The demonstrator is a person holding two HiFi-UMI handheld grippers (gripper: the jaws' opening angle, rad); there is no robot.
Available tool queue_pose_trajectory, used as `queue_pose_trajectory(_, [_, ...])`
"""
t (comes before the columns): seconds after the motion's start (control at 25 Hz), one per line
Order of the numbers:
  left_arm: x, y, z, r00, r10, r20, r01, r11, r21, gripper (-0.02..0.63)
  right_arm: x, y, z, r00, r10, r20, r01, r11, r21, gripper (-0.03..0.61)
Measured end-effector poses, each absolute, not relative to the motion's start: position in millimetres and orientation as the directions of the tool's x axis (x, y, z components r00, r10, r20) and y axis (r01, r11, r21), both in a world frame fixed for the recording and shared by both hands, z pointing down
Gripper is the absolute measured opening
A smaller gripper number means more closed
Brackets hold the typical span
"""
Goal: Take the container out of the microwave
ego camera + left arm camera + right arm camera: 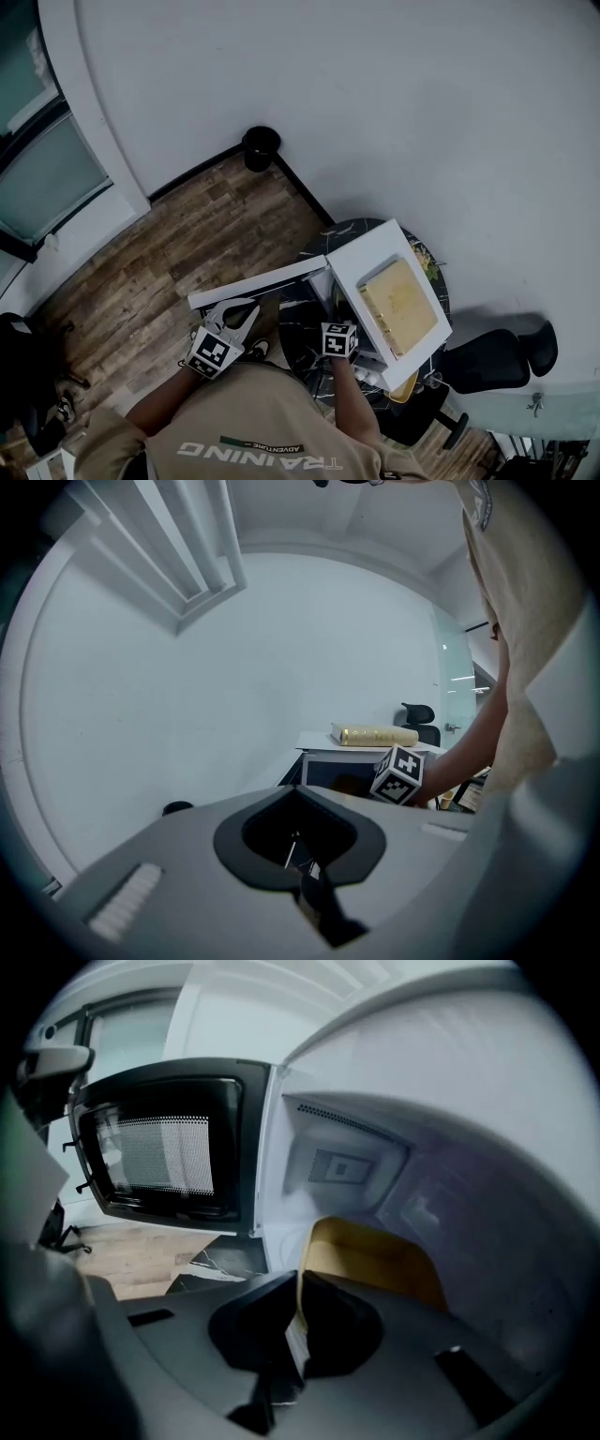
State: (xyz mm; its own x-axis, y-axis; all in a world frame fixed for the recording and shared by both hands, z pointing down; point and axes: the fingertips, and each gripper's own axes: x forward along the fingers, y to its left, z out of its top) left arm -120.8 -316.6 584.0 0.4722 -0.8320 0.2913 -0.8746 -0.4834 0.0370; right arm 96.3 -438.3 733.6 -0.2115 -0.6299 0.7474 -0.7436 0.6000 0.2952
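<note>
The white microwave (375,248) stands on a dark round table (317,251) with its door (258,281) swung open to the left. In the right gripper view a yellow container (375,1260) sits inside the white cavity. My right gripper (298,1288) is shut on the container's near rim, and the thin wall runs between the jaws. In the head view that gripper (339,339) is at the microwave's mouth and the container is hidden. My left gripper (223,339) hangs off the table below the door, apparently shut (298,810) on nothing.
A flat golden box (403,305) lies on top of the microwave. The door's dark mesh window (169,1152) stands left of the cavity. A black bin (261,147) sits by the wall, and an office chair (497,361) is to the right of the table.
</note>
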Motion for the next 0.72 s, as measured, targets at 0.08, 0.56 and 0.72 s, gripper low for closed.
queue_pose_trajectory(0.08, [-121, -316, 584, 0.483, -0.826, 0.29, -0.868, -0.495, 0.038, -0.005, 94, -432, 727, -0.227, -0.638, 0.736, -0.745, 0.6, 0.29, 0.009])
queue_pose_trajectory(0.56, [-118, -303, 595, 0.595, -0.753, 0.282, -0.797, -0.598, 0.086, -0.005, 67, -378, 689, -0.257, -0.669, 0.698, -0.745, 0.597, 0.298, 0.009])
queue_pose_trajectory(0.72, [-113, -298, 603, 0.656, -0.703, 0.274, -0.749, -0.653, 0.114, -0.005, 59, -357, 687, -0.239, -0.674, 0.699, -0.756, 0.582, 0.301, 0.009])
